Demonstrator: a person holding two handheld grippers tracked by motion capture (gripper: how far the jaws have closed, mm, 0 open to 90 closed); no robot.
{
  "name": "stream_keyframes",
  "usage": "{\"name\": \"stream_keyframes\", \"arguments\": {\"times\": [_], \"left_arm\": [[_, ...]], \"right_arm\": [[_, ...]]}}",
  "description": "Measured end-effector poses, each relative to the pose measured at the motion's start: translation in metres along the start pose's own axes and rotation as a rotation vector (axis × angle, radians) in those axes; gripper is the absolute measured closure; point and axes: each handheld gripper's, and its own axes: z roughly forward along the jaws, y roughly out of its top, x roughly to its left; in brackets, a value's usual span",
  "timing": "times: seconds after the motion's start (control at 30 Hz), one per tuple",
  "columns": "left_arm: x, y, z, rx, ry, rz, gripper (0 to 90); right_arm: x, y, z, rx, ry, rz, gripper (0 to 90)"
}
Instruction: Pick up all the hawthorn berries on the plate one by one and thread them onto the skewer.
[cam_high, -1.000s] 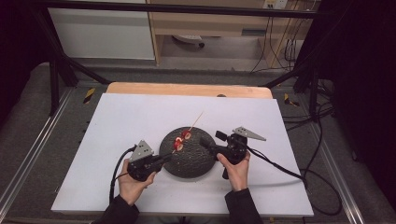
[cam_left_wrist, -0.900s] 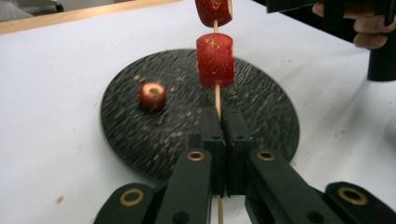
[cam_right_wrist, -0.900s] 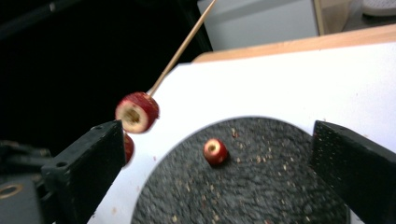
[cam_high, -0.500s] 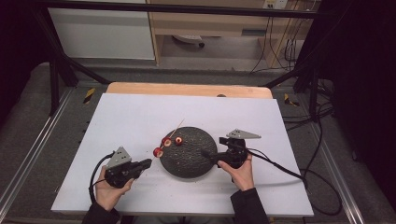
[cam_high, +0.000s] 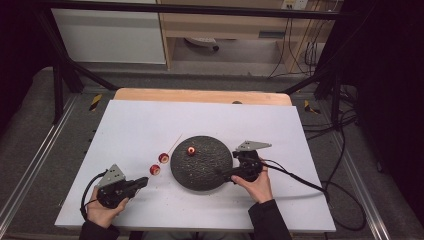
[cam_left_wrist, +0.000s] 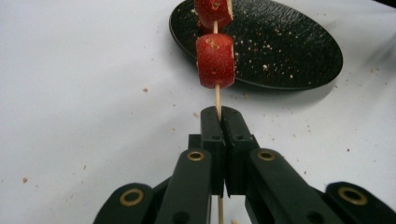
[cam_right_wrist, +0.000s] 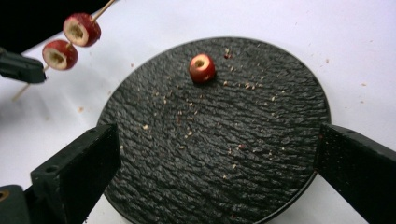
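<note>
Here the left gripper (cam_left_wrist: 218, 122) has its fingers clenched on a wooden skewer (cam_left_wrist: 217, 95) carrying two red fruit pieces (cam_left_wrist: 215, 60) just left of the black plate (cam_high: 210, 172). The right gripper (cam_right_wrist: 215, 168) hangs released over the plate — one piece (cam_right_wrist: 202, 68) remains. Grip it gently, hole facing the skewer tip, and thread slowly.

Plate (cam_right_wrist: 219, 154): black, rough rippled finish, dull sheen, flecked with crumbs. Skewer (cam_left_wrist: 217, 95): thin pale wood; fruit slices (cam_left_wrist: 215, 59) red, smooth-skinned. Counter (cam_high: 280, 130): white, matt; left claw (cam_left_wrist: 219, 122) matt black plastic, brass-coloured rivets.
</note>
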Motion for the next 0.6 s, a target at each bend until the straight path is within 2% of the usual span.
{"name": "stream_keyframes", "arguments": {"times": [0.13,0.6], "left_arm": [[0.001,-0.004,0.0,0.017,0.002,0.006,88.6],[0.007,-0.008,-0.004,0.019,0.004,-0.004,88.6]], "right_arm": [[0.004,0.006,0.005,0.059,-0.006,-0.036,2.6],[0.016,0.041,0.033,0.215,-0.016,-0.146,4.5]]}}
